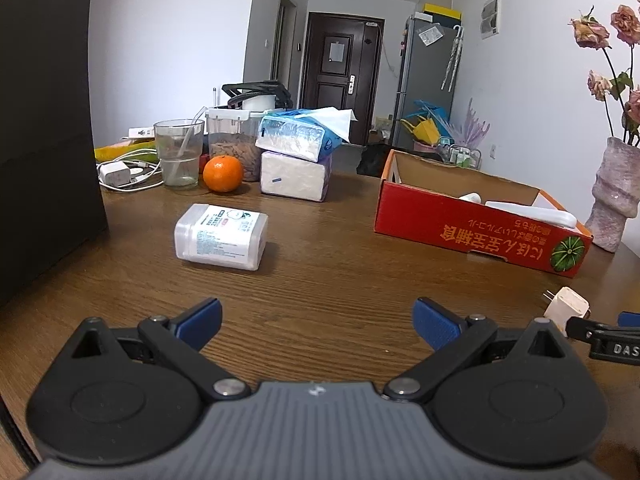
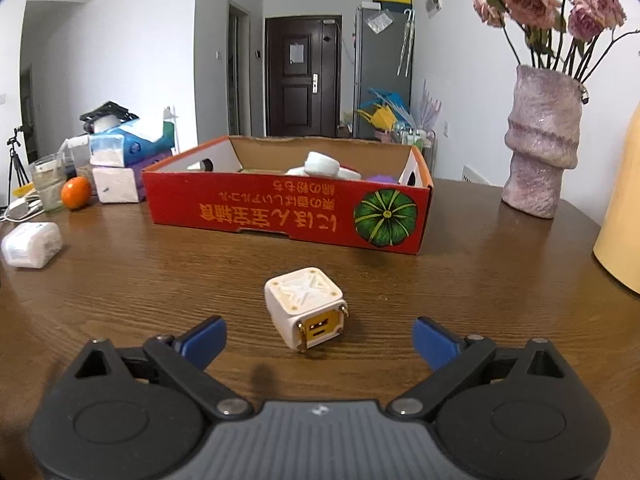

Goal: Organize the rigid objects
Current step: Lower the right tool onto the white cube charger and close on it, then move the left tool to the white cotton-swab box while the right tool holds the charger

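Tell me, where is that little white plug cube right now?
The white plug cube lies on the wooden table, centred just ahead of the right gripper and its open jaws, with the red cardboard box behind it.

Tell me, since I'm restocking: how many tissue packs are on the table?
2, stacked at the table's far side beside the orange: the blue tissue pack with a sheet sticking out lies on the white tissue pack. Others may hide behind the clutter.

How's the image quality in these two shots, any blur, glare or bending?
Left wrist view: strong fisheye bending with dark corners; the table shows soft sheen and the bottle is fairly sharp. Right wrist view: same bending; the box and the charger are slightly soft, and a faint shadow lies on the table before the right claw.
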A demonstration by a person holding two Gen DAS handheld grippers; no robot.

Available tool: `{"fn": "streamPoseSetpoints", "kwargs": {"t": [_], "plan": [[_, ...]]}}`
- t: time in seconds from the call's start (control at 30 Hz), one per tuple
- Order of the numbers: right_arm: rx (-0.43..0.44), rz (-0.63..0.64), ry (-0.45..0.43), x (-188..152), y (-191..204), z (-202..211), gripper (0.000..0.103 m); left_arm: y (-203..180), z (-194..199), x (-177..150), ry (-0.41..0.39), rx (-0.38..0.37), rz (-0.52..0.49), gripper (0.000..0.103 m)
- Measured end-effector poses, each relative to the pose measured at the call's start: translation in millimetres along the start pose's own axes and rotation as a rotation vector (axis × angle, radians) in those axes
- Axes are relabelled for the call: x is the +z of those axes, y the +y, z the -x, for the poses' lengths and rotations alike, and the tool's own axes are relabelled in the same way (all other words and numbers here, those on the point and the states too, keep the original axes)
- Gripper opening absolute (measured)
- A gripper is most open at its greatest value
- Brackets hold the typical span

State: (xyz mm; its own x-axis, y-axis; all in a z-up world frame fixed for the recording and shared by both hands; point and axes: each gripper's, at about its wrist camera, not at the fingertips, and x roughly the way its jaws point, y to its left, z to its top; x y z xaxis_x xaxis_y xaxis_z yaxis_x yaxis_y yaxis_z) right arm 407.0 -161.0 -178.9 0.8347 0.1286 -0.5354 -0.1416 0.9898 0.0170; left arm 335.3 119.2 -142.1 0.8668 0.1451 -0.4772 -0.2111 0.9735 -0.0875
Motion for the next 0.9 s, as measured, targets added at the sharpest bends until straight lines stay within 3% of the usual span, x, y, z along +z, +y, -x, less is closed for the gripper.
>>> {"fn": "streamPoseSetpoints", "kwargs": {"t": [0.3, 0.53, 0.9], "plan": [[-0.017, 0.023, 0.05, 14, 4, -38, 0.085, 1, -8, 1, 0.026, 0.008, -0.007, 0.103], [0.035, 0.025, 0.08, 18, 5, -50, 0.038, 5, -16, 4, 0.046, 0.014, 0.0, 0.103], [0.015, -0.02, 0.019, 16, 1, -37, 0.038, 15, -30, 12, 0.07, 0.042, 0.005, 0.103]]}}
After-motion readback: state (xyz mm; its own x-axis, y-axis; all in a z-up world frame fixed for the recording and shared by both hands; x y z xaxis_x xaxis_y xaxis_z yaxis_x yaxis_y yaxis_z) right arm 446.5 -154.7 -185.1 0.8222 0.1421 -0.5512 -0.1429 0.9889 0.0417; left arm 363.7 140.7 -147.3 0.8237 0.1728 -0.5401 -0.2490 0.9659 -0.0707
